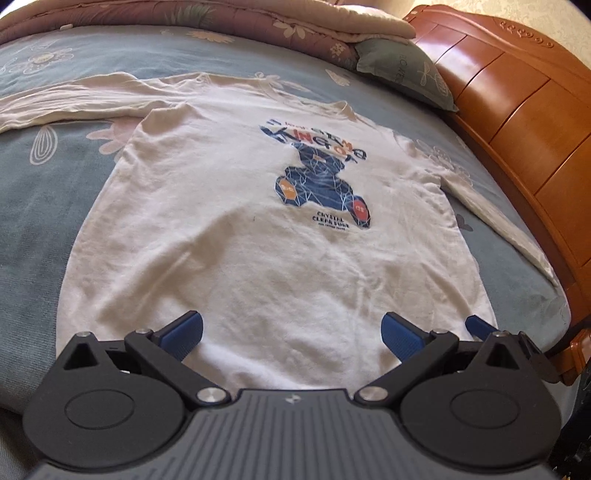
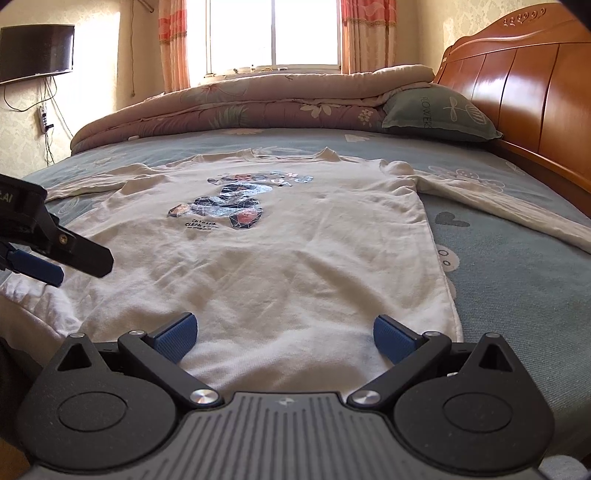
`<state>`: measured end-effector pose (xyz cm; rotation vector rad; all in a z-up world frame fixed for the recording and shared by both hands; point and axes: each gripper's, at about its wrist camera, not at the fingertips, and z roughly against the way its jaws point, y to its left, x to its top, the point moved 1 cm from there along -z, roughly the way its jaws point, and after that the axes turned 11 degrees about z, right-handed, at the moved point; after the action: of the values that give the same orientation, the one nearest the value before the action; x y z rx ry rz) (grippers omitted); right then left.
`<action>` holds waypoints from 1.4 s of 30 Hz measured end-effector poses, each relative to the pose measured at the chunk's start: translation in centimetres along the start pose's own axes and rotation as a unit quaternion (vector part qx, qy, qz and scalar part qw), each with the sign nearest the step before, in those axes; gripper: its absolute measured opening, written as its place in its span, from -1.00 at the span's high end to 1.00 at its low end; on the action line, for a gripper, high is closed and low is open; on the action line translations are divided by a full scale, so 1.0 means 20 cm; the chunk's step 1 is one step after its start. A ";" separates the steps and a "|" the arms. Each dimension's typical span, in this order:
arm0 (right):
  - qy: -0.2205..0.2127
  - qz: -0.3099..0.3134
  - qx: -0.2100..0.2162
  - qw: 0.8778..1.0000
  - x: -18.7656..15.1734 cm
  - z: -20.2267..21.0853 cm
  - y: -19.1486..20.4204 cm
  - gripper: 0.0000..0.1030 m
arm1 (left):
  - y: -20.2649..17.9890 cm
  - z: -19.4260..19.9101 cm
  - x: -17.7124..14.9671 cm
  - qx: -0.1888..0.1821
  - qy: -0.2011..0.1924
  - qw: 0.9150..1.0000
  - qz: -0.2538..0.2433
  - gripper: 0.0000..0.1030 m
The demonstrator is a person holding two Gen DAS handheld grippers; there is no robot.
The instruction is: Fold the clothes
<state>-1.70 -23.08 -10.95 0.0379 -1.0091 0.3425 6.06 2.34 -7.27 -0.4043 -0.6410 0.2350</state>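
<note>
A white long-sleeved shirt (image 1: 236, 236) with a blue bear print lies flat and face up on the bed, collar far from me, both sleeves spread out sideways. My left gripper (image 1: 291, 338) hovers open over the shirt's hem, blue pads wide apart with nothing between them. The right gripper (image 2: 284, 338) is open too, above the hem near the shirt's (image 2: 295, 258) right corner. In the right wrist view the left gripper (image 2: 44, 258) juts in from the left edge. A blue pad (image 1: 480, 326) of the right gripper peeks in beside the left one.
The bed has a blue-grey floral sheet (image 1: 44, 192). A folded quilt (image 2: 240, 107) and a green pillow (image 2: 439, 110) lie at the far side. A wooden headboard (image 2: 528, 92) runs along the right. A window (image 2: 273, 33) and a wall screen (image 2: 35, 51) are behind.
</note>
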 end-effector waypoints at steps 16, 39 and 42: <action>0.067 0.003 0.014 0.998 0.10 -0.04 -0.02 -1.00 | 0.36 0.17 0.69 -0.019 -0.059 0.997 0.044 -0.98; 0.105 -0.057 0.059 0.991 0.42 -0.28 0.09 -1.00 | 1.61 0.09 1.23 0.022 -0.053 0.972 0.226 -0.98; 0.117 -0.047 0.050 0.991 0.41 -0.32 0.13 -1.00 | 1.65 0.16 1.30 0.021 -0.066 0.973 0.221 -0.98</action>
<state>6.68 -17.35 -7.89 0.1332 -0.7542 0.3034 21.36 41.42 -5.50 -0.4914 -0.6706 0.7030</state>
